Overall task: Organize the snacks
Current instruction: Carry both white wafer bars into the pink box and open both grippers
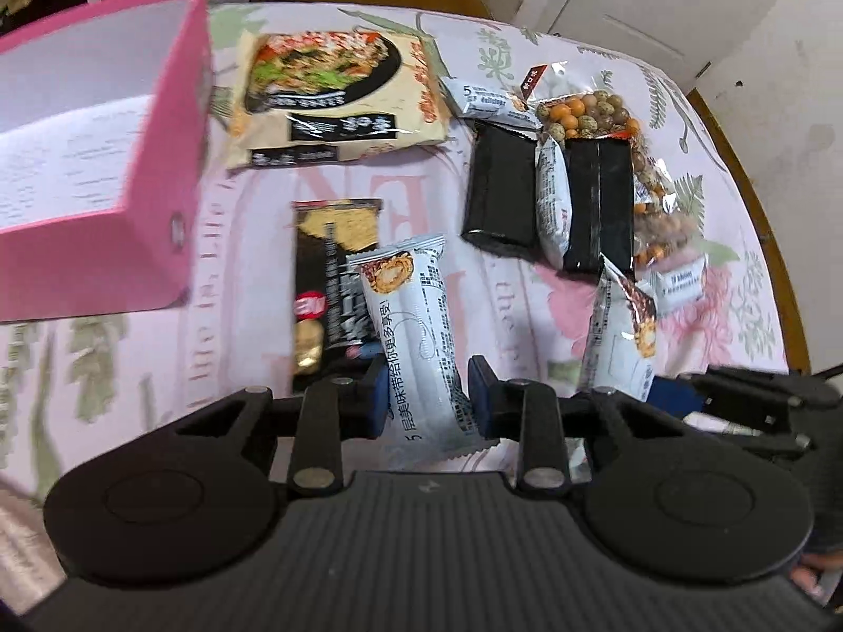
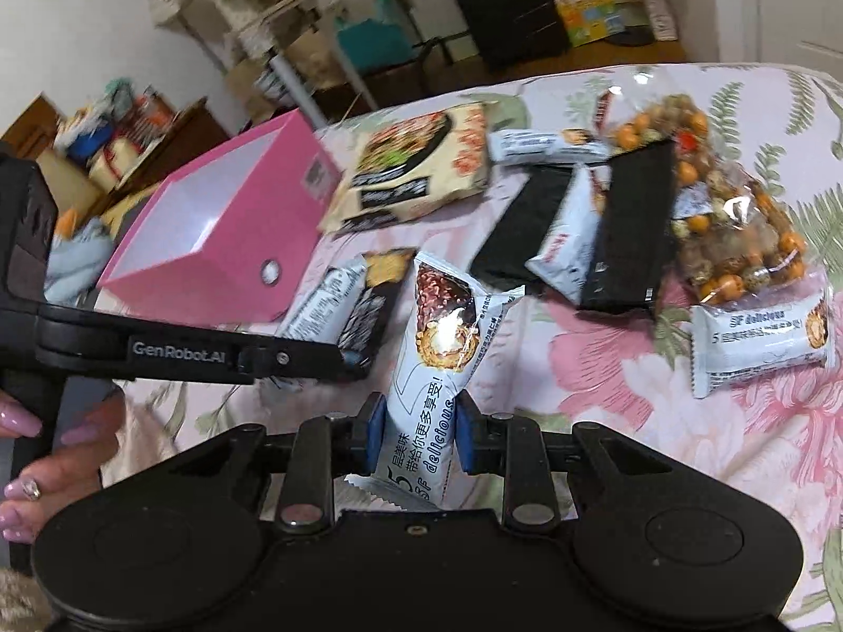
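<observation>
My left gripper [image 1: 428, 392] is shut on a white wafer-roll packet [image 1: 416, 337], held above the table. My right gripper [image 2: 419, 429] is shut on another white wafer-roll packet [image 2: 442, 347]. The left gripper also shows in the right wrist view [image 2: 345, 358], over a black cracker packet [image 2: 376, 295]. An open pink box [image 1: 158, 158] stands at the left, its inside bare; it also shows in the right wrist view [image 2: 232, 221]. A noodle bag [image 1: 337, 95], two black packets [image 1: 500, 184], more white packets [image 1: 553, 200] and a bag of coated nuts [image 1: 590, 110] lie on the table.
The round table has a floral cloth [image 1: 711, 121] and a wooden edge at the right. A white packet [image 2: 764, 337] lies alone at the right. Shelves and boxes [image 2: 585, 16] stand on the floor behind the table.
</observation>
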Demonstrator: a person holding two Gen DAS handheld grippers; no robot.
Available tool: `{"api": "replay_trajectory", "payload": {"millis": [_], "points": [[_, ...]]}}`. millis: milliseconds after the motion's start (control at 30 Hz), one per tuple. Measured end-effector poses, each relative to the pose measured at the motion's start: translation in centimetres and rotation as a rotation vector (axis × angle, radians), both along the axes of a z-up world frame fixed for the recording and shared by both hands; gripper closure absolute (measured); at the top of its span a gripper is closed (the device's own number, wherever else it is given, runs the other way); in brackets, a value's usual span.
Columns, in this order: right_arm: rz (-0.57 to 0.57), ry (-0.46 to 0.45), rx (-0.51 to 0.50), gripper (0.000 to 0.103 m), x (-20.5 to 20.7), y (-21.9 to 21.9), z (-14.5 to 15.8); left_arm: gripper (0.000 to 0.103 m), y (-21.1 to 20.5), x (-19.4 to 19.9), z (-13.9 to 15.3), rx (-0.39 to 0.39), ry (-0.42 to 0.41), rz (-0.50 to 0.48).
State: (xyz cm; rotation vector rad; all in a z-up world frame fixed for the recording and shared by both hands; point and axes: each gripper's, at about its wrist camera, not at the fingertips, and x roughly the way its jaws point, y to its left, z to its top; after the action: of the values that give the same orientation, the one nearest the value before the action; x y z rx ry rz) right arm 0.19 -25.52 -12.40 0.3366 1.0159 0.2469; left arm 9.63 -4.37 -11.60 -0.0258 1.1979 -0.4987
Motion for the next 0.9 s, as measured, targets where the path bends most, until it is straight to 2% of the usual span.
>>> {"api": "replay_trajectory", "payload": {"millis": [133,433,633,900], "points": [[0.071,0.005,0.009,0.071,-0.2,1.6,1.6,0.073,2.9,-1.1,2.0,-0.015,0.011,-0.001],[0.23,-0.1,0.071,0.071,1.7,6.4,5.5,0.073,10.3,-2.0,7.3,-0.077,-0.087,0.096],[0.352,-0.181,0.004,0.071,5.0,10.7,7.4,0.073,14.6,-0.5,9.5,-0.116,-0.167,0.175],[0.519,-0.194,-0.13,0.072,12.5,17.2,8.6,0.073,17.4,4.8,8.7,-0.184,-0.203,0.259]]}}
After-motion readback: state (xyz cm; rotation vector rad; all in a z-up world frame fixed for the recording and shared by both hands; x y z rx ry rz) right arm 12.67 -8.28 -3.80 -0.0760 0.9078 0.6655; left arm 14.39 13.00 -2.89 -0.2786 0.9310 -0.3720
